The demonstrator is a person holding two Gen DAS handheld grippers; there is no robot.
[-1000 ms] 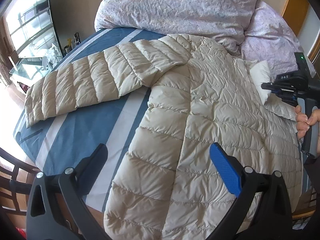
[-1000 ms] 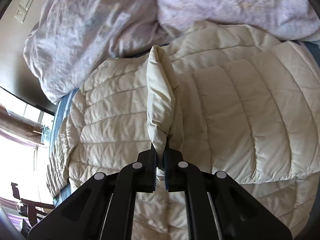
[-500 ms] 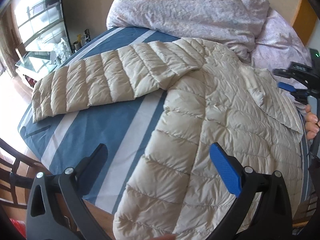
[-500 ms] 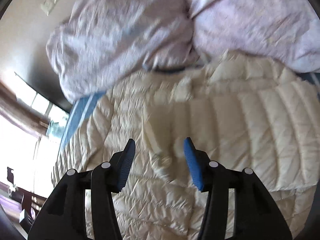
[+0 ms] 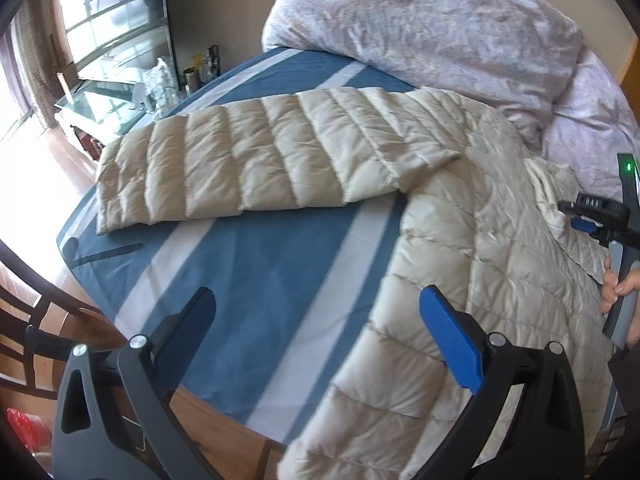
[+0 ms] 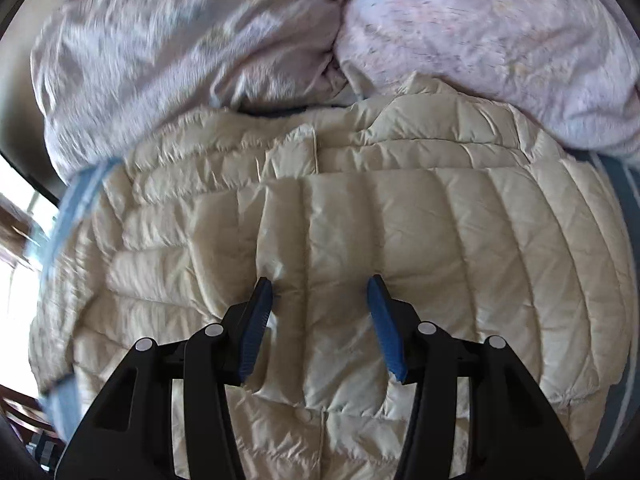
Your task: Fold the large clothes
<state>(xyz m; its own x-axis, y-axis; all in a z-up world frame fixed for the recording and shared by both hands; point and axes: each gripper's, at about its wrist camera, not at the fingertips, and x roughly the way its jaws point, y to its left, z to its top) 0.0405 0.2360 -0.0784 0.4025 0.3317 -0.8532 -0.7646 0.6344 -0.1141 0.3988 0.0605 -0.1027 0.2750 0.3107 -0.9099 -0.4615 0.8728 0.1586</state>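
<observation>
Left wrist view: the beige down jacket (image 5: 460, 240) lies on the striped bedsheet (image 5: 256, 280), one sleeve (image 5: 264, 160) stretched flat and unfolded; left gripper (image 5: 320, 320) hovers low over the sheet by the hem, jaws wide, empty, so best pinch the sleeve cuff edge and carry it across the body. Right wrist view: right gripper (image 6: 320, 300) points down over the folded-in sleeve (image 6: 400, 248), jaws apart, holding nothing, pink duvet (image 6: 280, 40) beyond.

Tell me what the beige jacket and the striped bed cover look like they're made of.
Jacket: probably thin nylon or polyester shell with puffy fill; it has a slight sheen, fine crinkles and stitched quilted channels. Bed cover: seemingly matte woven cotton-like cloth, blue with pale stripes, no shine.
</observation>
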